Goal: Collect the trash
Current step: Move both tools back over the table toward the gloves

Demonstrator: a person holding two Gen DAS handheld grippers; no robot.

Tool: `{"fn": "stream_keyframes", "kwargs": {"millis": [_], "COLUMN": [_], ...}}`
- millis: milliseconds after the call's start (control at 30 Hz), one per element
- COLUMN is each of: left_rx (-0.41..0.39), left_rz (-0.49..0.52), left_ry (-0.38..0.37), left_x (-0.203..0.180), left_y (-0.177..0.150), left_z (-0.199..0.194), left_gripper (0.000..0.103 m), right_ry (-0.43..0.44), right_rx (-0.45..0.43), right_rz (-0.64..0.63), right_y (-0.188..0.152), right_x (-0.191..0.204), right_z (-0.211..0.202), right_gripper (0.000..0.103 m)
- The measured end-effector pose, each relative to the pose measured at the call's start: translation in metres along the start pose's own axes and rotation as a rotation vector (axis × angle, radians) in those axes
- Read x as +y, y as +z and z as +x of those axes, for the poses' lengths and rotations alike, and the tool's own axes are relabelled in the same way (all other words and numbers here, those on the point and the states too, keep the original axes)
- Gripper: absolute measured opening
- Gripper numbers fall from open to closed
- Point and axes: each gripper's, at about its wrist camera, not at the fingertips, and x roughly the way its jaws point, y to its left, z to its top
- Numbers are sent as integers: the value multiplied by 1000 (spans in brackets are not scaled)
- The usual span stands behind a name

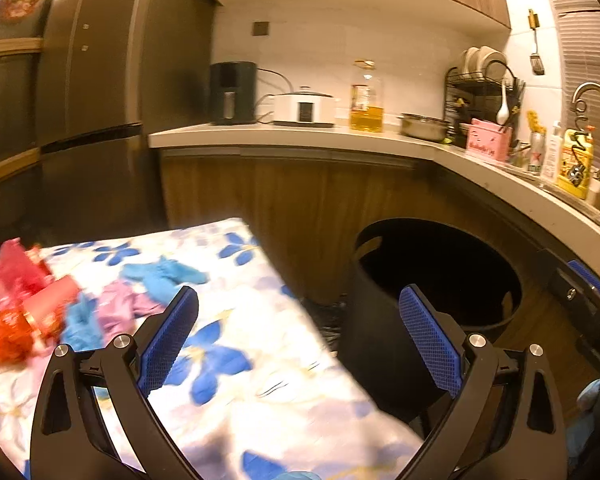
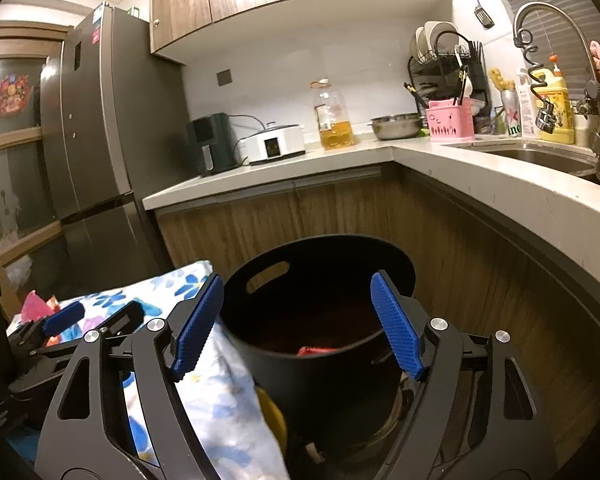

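The black bin (image 2: pixel 316 320) stands open-mouthed, with clear air above its rim. The wooden cabinet fronts (image 2: pixel 284 216) close it in behind and on the right, under the overhanging worktop (image 2: pixel 512 192). The flowered cloth (image 1: pixel 240 344) butts against its left side. Crumpled wrappers (image 1: pixel 32 304) crowd the cloth's far left; its near part lies bare.

Wrappers (image 1: pixel 32 304) lie scattered on the cloth-covered tabletop (image 1: pixel 260 360); right of it the bin (image 2: pixel 320 320) stands before the cabinets (image 2: pixel 300 216), one wrapper (image 2: pixel 314 351) inside.
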Motion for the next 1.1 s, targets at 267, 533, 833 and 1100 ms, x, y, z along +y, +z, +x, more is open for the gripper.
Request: {"fn": "stream_keyframes", "kwargs": {"millis": [267, 533, 833, 1100], "left_rx": [1, -29, -28, -19], "left_rz": [-22, -46, -83, -139], "left_ry": [55, 125, 247, 353], "left_x": [23, 54, 108, 162], "left_y": [-13, -23, -46, -58], "left_z": [-30, -59, -83, -99], "left_gripper": [97, 97, 97, 97], "right_ry": [22, 56, 141, 239], "right_rx": [8, 1, 29, 80], "right_rz": [-19, -40, -84, -131], "right_y": [-10, -19, -36, -56], "right_x": [21, 47, 91, 143], "right_z": [-19, -33, -33, -16], "right_gripper": [76, 76, 76, 76]}}
